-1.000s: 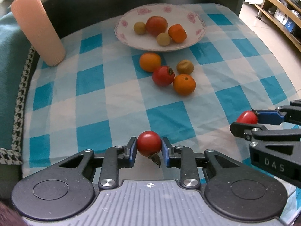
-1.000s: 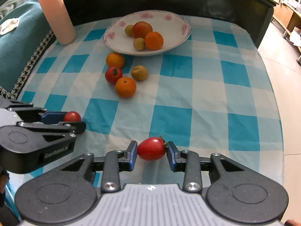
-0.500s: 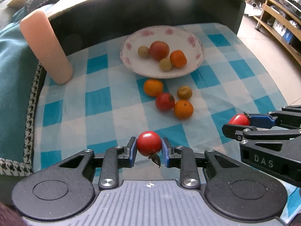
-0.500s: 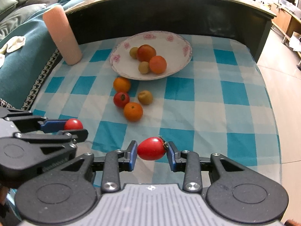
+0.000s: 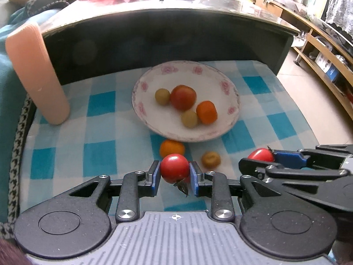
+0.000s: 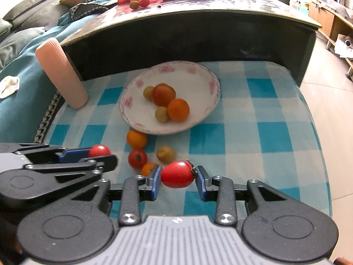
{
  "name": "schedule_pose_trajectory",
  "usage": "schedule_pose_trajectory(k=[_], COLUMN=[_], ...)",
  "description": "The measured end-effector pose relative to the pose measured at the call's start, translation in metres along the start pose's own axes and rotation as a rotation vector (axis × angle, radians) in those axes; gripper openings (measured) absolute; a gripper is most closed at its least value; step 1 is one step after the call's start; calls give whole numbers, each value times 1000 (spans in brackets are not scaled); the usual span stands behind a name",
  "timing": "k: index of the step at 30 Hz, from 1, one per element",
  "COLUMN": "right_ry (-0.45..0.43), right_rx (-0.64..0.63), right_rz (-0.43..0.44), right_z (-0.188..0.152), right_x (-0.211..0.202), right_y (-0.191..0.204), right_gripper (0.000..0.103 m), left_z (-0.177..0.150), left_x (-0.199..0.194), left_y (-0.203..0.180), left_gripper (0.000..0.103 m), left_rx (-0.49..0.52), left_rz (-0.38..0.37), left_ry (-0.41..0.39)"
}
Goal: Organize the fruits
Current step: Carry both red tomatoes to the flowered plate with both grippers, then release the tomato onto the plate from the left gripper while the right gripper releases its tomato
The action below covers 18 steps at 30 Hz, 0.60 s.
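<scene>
My left gripper is shut on a round red tomato, held above the checked cloth; it also shows in the right wrist view. My right gripper is shut on an oval red tomato, seen too in the left wrist view. A white floral plate farther back holds a large tomato, an orange and two small yellow-green fruits. Loose on the cloth in front of the plate lie an orange, a tomato, a brownish fruit and another orange.
A pink ribbed cylinder stands at the back left. A dark raised tabletop with more fruit and a red bag overhangs behind the plate. A teal blanket lies left; the floor drops off right.
Both grippers have risen and drawn back from the cloth with their tomatoes; the plate and loose fruit look farther away, and the upper tabletop has come into view.
</scene>
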State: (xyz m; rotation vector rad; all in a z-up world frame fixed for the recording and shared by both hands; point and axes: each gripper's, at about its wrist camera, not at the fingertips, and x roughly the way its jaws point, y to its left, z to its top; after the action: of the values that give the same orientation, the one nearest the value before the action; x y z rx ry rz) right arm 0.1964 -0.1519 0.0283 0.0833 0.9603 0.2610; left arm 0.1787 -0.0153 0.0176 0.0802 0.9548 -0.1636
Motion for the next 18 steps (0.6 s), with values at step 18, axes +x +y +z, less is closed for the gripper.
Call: schedule_pose_trajectory(k=[18], right_ry=[-12], right_rx=[35], right_rz=[-33], right_z=[52], right_x=[42], right_y=[-23], right_gripper=[48], left_z=[45], left_x=[38], left_y=[-3], left_gripper=[34], left_rx=[-6], left_rz=[-6], left_ry=[-13])
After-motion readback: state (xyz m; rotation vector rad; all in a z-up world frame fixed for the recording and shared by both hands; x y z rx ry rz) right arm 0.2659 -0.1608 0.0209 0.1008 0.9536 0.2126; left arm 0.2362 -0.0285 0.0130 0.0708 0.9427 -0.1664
